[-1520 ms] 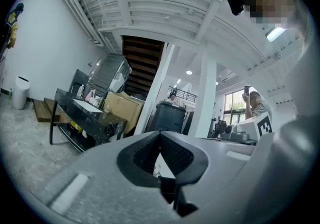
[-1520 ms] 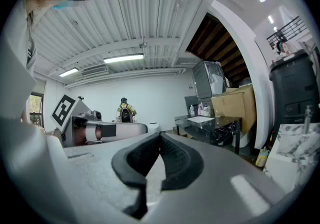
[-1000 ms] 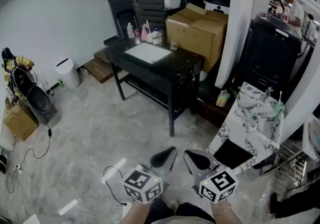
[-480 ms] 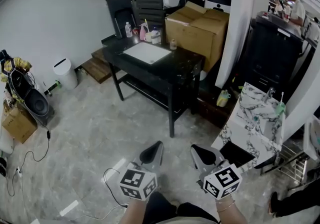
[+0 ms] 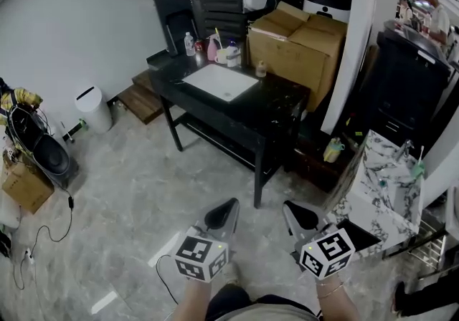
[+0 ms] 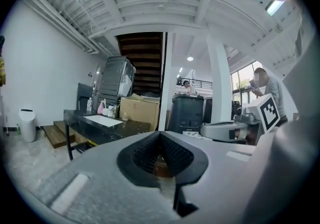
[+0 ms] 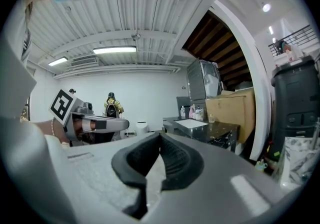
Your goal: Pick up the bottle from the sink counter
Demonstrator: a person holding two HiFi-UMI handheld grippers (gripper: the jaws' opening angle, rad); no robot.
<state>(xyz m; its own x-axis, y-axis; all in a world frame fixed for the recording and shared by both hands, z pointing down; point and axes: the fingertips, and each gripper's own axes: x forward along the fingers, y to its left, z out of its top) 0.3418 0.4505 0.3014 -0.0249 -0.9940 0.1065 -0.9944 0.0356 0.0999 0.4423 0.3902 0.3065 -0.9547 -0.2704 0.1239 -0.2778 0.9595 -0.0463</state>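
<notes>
The bottle (image 5: 188,44) stands upright at the far left corner of the black table (image 5: 283,104), close against the dark panel behind it. That spot is probably chosen to keep it clear of the white sink basin (image 5: 219,82) set into the table top. To its right along the back edge come a pink bottle (image 5: 213,47), a pale cup (image 5: 232,56) and a small jar (image 5: 261,69). Further right, a large cardboard box (image 5: 301,44) sits behind the table's far end.

Both tools hang low and near the person, well apart from the table, with open floor between them and it.

The left hand-held gripper (image 6: 160,137) has its jaws together, pad tips meeting with nothing between them. Its own view looks nearly level across the room, and the table shows small at the left. The right hand-held gripper (image 7: 160,136) also has its jaws together and empty, and it is aimed the same way.

Carrying them shut and level suits walking up to the table, not reaching. Judged from this, the task is at its approach. The jaws would need to part before either tool could fit round the bottle, and the pink bottle just beside it leaves little room on that side.
</notes>
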